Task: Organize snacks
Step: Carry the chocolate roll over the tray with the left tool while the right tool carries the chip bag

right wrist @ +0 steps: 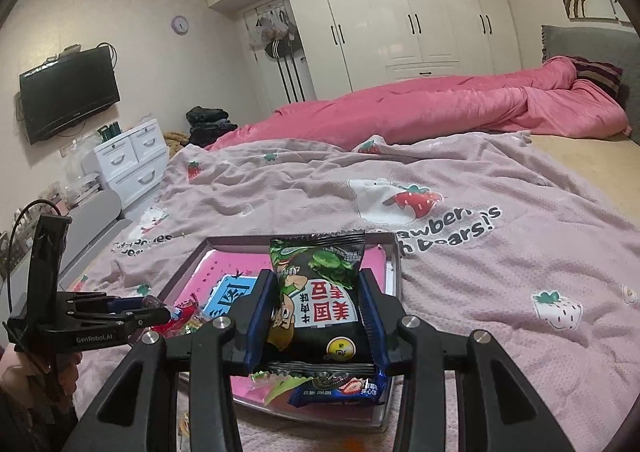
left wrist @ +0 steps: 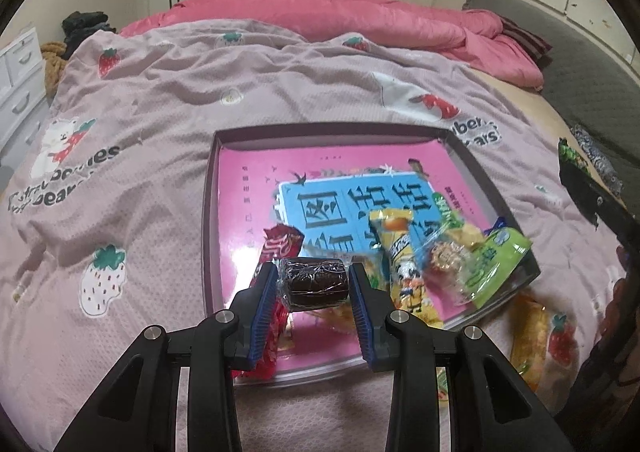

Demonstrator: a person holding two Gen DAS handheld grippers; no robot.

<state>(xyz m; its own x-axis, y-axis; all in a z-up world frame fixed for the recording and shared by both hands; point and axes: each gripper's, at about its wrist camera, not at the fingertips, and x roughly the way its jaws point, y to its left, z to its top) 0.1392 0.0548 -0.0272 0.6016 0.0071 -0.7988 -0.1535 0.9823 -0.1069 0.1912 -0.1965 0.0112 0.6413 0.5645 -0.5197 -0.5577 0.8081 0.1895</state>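
The left hand-held gripper clamps a small dark roll by its ends over the box's near edge on the bed; it looks light, firm, and slippery in clear wrap. The right hand-held gripper squeezes a puffy black packet across its middle above the box; it seems crushable.

Bed covered by pink strawberry-print blanket. Directly on blanket: shallow box lid, pink-lined, holding snack packets. One yellow packet on blanket just beside lid's corner. Pink quilt bunched at far side.
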